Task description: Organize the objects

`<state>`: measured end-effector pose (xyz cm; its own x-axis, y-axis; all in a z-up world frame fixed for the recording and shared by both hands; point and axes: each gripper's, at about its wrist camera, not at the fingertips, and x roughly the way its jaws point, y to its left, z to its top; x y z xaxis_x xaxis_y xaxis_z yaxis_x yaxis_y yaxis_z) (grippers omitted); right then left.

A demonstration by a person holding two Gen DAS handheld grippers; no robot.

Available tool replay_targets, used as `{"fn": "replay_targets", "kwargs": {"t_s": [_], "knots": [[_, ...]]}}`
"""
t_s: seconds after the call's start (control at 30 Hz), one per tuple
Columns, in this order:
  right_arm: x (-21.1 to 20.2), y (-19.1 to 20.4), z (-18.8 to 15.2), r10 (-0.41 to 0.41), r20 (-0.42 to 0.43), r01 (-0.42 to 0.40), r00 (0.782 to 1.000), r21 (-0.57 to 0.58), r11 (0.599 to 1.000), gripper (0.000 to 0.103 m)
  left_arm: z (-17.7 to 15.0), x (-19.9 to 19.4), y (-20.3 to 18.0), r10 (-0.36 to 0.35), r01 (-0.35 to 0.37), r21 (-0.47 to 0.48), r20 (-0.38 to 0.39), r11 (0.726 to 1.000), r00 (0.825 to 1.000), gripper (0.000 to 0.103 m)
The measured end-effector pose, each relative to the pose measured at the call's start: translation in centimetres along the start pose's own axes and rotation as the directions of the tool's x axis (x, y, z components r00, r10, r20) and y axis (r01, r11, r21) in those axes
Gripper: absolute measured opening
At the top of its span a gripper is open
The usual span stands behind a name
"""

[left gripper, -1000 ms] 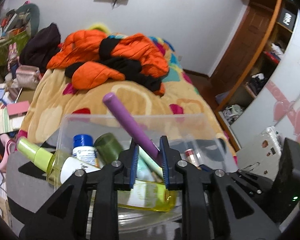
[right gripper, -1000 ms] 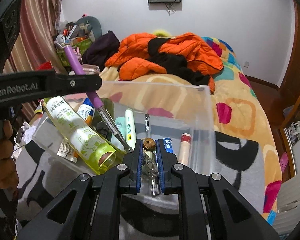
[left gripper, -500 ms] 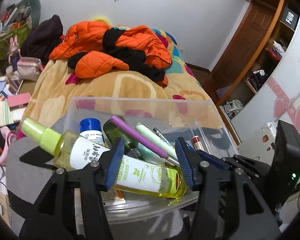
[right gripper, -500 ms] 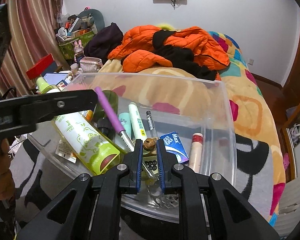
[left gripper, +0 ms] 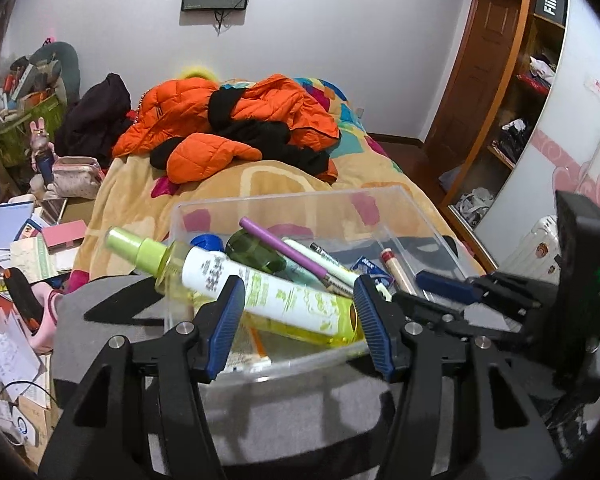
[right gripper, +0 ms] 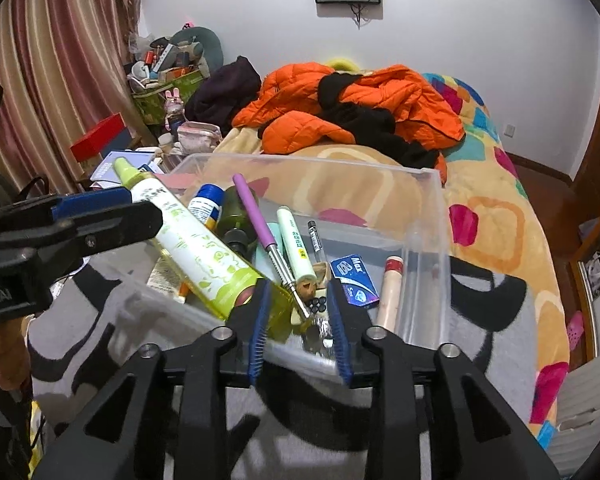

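While both grippers' fingers [left gripper: 224,322] spread, empty: purple pen [right gripper: 252,212] lies slanted in clear bin [right gripper: 428,216].

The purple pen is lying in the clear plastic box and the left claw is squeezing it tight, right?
Not quite. The purple pen does lie in the clear plastic box, but the left claw isn't squeezing it. Its jaws have just been opening and stand apart with nothing pressed between them, as the left wrist view shows.
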<state>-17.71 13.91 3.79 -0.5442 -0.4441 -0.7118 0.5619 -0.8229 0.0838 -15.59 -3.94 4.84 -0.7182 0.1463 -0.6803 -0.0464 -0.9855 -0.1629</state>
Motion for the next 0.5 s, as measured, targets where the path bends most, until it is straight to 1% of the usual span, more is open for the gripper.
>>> {"fn": "replay_targets", "kwargs": {"t_s": [0.07, 0.1, 0.17, 0.23, 0.3, 0.37, 0.43, 0.5], "knots": [[-1.0, 0.2, -0.3, -0.003, 0.019, 0.003, 1.000, -0.002, 1.000, 0.051, -0.5, -0.6, 0.0, 0.016, -0.016, 0.004, 0.007, 1.000, 1.000, 0.057], [-1.4, 0.3, -0.4, -0.004, 0.030, 0.004, 1.000, -0.002, 1.000, 0.055, -0.7, -0.8, 0.0, 0.022, -0.022, 0.006, 0.011, 1.000, 1.000, 0.059], [-2.6, 0.5, -0.7, -0.010, 0.060, 0.010, 0.998, -0.004, 1.000, 0.068, -1.1, -1.3, -0.1, 0.042, -0.042, 0.017, 0.025, 0.999, 0.999, 0.062], [-3.6, 0.8, -1.0, -0.018, 0.084, 0.019, 0.996, -0.011, 1.000, 0.072, -1.6, -1.9, -0.4, 0.068, -0.070, 0.040, 0.046, 0.997, 0.997, 0.064], [-4.5, 1.0, -1.2, -0.027, 0.100, 0.029, 0.995, -0.019, 0.999, 0.074, -2.1, -2.5, -0.6, 0.087, -0.090, 0.053, 0.063, 0.995, 0.994, 0.071], [-5.3, 1.3, -1.6, -0.032, 0.119, 0.035, 0.992, -0.023, 0.999, 0.082, -2.5, -2.9, -0.7, 0.092, -0.096, 0.051, 0.076, 0.994, 0.993, 0.075], [-6.1, 1.6, -2.0, -0.036, 0.137, 0.040, 0.990, -0.029, 0.999, 0.085, -2.8, -3.3, -0.8, 0.092, -0.097, 0.048, 0.087, 0.994, 0.992, 0.078], [-6.6, 1.9, -2.3, -0.038, 0.144, 0.044, 0.989, -0.035, 0.998, 0.085, -3.1, -3.7, -1.1, 0.104, -0.110, 0.051, 0.102, 0.993, 0.989, 0.084]]}}
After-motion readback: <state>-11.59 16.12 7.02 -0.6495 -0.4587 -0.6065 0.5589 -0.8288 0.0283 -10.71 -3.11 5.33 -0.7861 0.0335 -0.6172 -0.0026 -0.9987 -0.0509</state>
